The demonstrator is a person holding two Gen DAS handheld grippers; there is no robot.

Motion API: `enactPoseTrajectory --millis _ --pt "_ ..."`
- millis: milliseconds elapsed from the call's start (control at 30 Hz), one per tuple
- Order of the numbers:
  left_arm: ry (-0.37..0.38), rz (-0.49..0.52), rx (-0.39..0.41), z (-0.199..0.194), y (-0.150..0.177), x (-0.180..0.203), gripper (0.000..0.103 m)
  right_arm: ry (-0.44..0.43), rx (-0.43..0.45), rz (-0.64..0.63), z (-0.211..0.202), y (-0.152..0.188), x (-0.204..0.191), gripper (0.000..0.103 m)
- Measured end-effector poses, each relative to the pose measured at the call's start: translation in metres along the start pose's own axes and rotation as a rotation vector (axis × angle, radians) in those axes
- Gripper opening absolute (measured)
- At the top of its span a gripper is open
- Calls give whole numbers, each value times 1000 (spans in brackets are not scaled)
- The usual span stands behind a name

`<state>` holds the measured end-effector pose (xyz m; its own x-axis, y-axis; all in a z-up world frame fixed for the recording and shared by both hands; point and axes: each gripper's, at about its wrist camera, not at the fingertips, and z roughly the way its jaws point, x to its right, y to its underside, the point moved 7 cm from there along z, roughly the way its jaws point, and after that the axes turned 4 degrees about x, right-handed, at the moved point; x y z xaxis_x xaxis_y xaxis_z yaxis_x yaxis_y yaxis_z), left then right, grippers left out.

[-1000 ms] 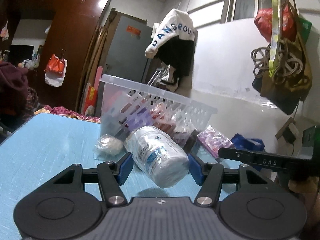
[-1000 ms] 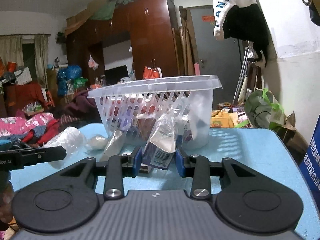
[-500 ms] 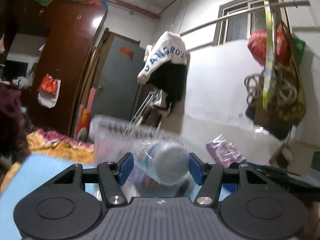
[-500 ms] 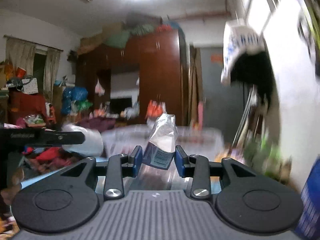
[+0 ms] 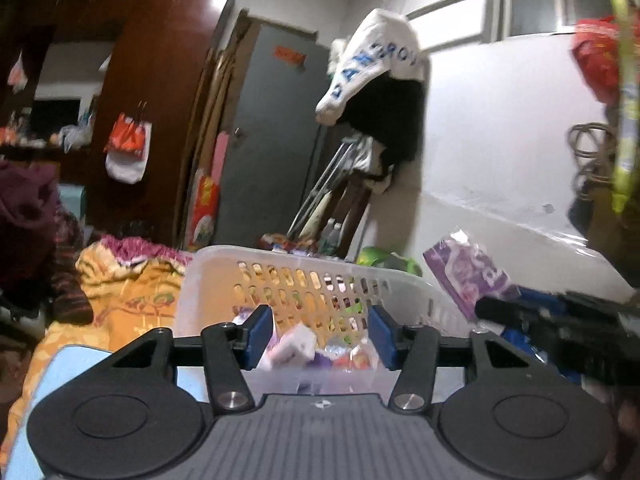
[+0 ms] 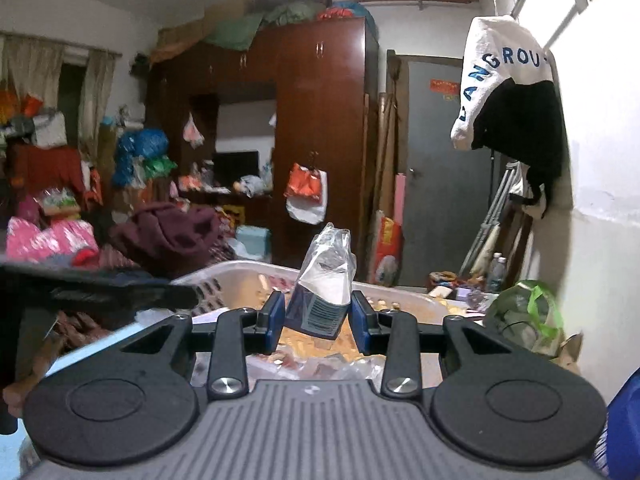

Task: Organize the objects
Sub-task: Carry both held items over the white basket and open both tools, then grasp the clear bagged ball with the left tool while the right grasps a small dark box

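My left gripper (image 5: 321, 336) is open and empty, held above the white slotted basket (image 5: 312, 276), which holds several small packets. My right gripper (image 6: 318, 322) is shut on a clear plastic packet with a dark blue label (image 6: 322, 292) and holds it over the basket's near rim (image 6: 248, 270). The same packet shows purple in the left wrist view (image 5: 468, 276), at the right beside the basket, with the right gripper's black body (image 5: 560, 320) under it. The left gripper's black body (image 6: 100, 288) shows at the left in the right wrist view.
The basket stands on a light blue table (image 5: 76, 364). A brown wardrobe (image 6: 320, 140), a grey door (image 6: 444, 184) and a white wall with hanging clothes (image 6: 508, 92) stand behind. Piles of clothes (image 5: 132, 280) lie beyond the table's far edge.
Both grippers rose from the table to above the basket. The left gripper opened and the white bottle it held is gone from its fingers. The right gripper kept its packet.
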<state>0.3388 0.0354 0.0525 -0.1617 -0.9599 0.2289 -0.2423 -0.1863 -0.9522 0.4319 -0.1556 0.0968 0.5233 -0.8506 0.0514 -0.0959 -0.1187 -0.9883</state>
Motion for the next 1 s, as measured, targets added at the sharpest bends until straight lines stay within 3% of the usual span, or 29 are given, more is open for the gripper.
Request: enactPoseTrajectory --millis 67,100,167,267,433,567,633,700,867,1000 --pt "3 51 17 -31 12 -2 84 2 9 23 -16 3 3 39" --pt "-29 46 29 -48 20 -8 87 -9 22 39 -24 6 4 39" --pt "-73 41 10 -80 41 -16 87 -34 19 52 -33 12 7 39" --pt "-69 94 20 -128 73 -17 88 -37 -5 29 -39 24 7 39" --pt "-48 200 -97 -125 124 4 90 -47 -9 108 -38 24 19 39" --pt "13 222 -115 -123 140 19 91 -53 18 119 -48 21 19 39" --pt "20 265 -136 -125 149 27 83 -55 25 123 -51 21 20 39" --pt "20 293 -179 -120 160 31 50 -57 31 121 -54 22 17 39" --pt "28 245 -105 -117 143 32 49 -44 36 113 -48 17 20 39" --pt "48 156 0 -100 77 29 49 -18 20 89 -22 3 18 39"
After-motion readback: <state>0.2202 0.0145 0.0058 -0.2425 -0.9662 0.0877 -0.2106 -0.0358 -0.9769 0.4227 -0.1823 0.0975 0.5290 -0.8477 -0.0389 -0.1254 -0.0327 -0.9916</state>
